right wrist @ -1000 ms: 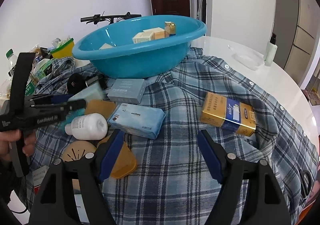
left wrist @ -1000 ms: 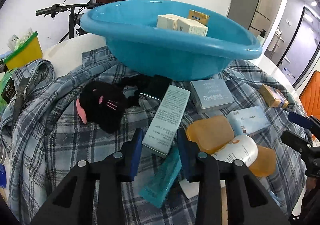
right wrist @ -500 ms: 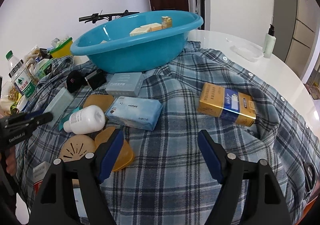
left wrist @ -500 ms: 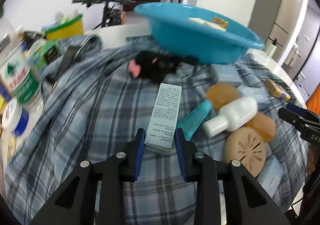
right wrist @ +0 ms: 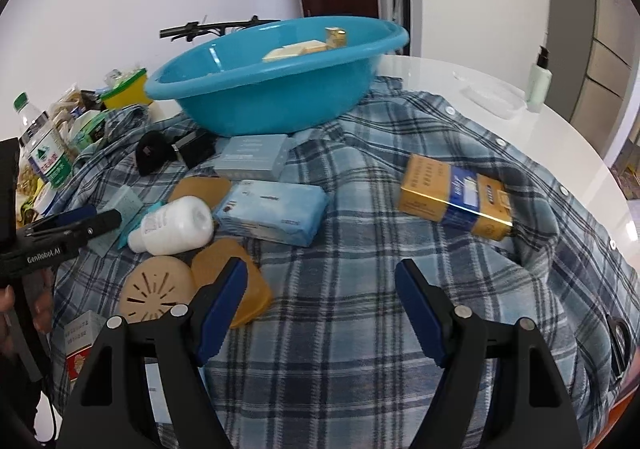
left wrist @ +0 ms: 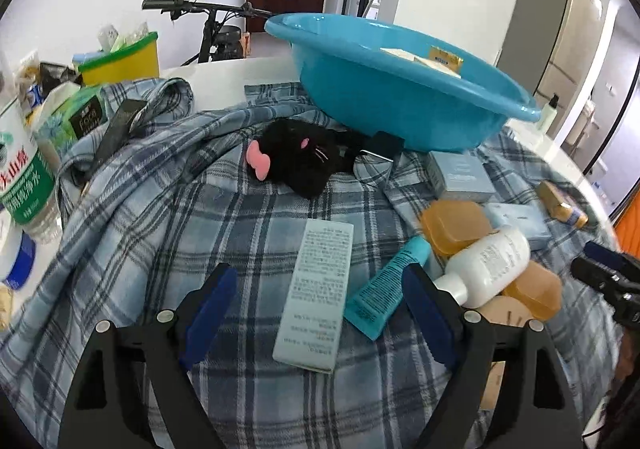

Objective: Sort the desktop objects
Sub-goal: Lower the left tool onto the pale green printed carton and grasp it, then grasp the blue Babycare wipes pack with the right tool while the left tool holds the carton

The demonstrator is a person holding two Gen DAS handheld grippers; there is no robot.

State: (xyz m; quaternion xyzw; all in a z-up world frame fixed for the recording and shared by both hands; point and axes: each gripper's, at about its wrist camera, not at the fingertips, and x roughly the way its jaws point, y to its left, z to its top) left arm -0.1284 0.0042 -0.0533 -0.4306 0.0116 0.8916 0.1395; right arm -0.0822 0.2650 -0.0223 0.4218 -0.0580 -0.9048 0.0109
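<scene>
Only a few boxes lie in the basin [left wrist: 400,97] far ahead, most items wait unsorted: the pale box [left wrist: 316,293] between the wide, empty left tool [left wrist: 320,305], gold box [right wrist: 456,195] beyond the wide right tool [right wrist: 320,305]

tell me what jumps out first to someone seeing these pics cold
The big blue basin at the back of the plaid shirt, with a few small boxes inside. Then the clutter of boxes, soap and a white bottle lying on the shirt, with a gold carton off to the right. Both claws, left and right, gape open and empty.
</scene>
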